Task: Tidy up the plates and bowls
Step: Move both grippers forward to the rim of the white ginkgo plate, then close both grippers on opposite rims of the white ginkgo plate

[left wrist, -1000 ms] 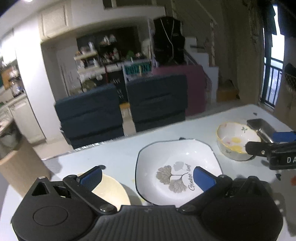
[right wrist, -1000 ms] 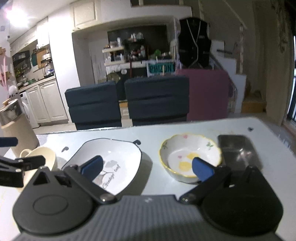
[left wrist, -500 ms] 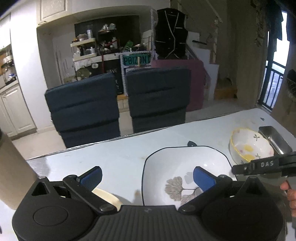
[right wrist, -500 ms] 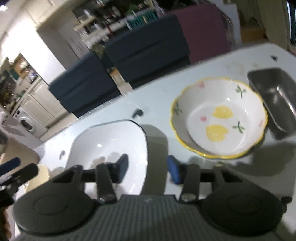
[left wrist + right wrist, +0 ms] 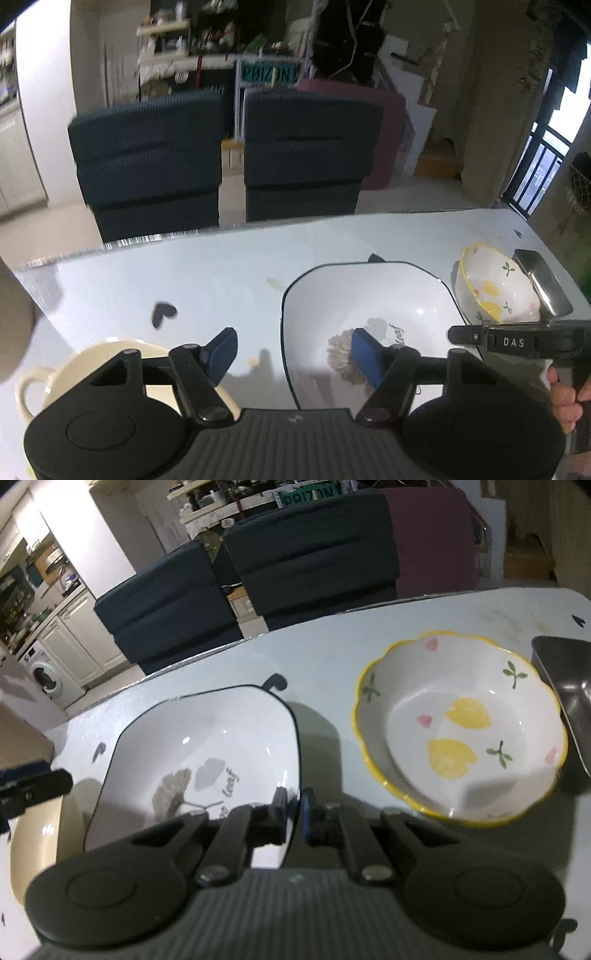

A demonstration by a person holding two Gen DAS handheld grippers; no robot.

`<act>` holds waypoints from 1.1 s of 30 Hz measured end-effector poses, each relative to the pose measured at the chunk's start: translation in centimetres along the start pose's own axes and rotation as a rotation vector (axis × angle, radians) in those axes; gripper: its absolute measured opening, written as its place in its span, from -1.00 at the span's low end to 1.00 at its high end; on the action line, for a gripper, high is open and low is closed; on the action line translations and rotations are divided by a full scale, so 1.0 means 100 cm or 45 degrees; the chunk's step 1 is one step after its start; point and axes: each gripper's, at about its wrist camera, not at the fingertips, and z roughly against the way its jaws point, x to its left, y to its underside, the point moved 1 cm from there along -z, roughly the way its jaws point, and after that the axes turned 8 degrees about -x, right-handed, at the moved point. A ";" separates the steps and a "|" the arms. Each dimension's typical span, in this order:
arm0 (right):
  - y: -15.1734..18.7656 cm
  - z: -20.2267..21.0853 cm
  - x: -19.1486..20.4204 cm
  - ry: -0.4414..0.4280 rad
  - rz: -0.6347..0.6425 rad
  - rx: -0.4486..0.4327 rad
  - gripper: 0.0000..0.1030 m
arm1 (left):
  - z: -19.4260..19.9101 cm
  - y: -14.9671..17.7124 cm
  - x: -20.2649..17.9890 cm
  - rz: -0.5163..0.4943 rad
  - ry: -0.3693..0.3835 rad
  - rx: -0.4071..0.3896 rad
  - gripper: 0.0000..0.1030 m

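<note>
A white square plate with a black rim and a ginkgo leaf print lies on the pale table. My left gripper straddles the plate's left rim with its jaws closing, and its blue pads do not touch the rim. My right gripper is shut on the right rim of the plate. A yellow-rimmed flowered bowl sits to the right of the plate. A cream bowl with a handle lies under my left gripper's left side.
A steel tray stands right of the flowered bowl, near the table's right end. Two dark blue chairs stand beyond the far table edge. A hand holds the right gripper's grip. Small dark marks dot the tabletop.
Both grippers came down over the white plate. The right jaws went from wide open to shut on its right rim. The left jaws narrowed around its left rim.
</note>
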 end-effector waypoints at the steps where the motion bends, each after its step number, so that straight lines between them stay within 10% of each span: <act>1: -0.001 -0.001 -0.001 -0.001 0.008 -0.001 -0.83 | -0.004 0.000 0.001 0.021 0.013 0.023 0.20; 10: 0.002 0.000 -0.007 -0.045 0.026 0.015 -0.83 | -0.048 0.006 -0.003 0.069 -0.031 0.240 0.00; 27: -0.005 -0.018 -0.004 -0.076 0.086 0.070 -0.65 | -0.071 0.007 -0.012 -0.075 -0.090 0.315 -0.11; 33: -0.002 -0.024 -0.001 -0.089 0.098 0.067 -0.54 | -0.069 0.008 -0.010 -0.032 -0.054 0.274 -0.48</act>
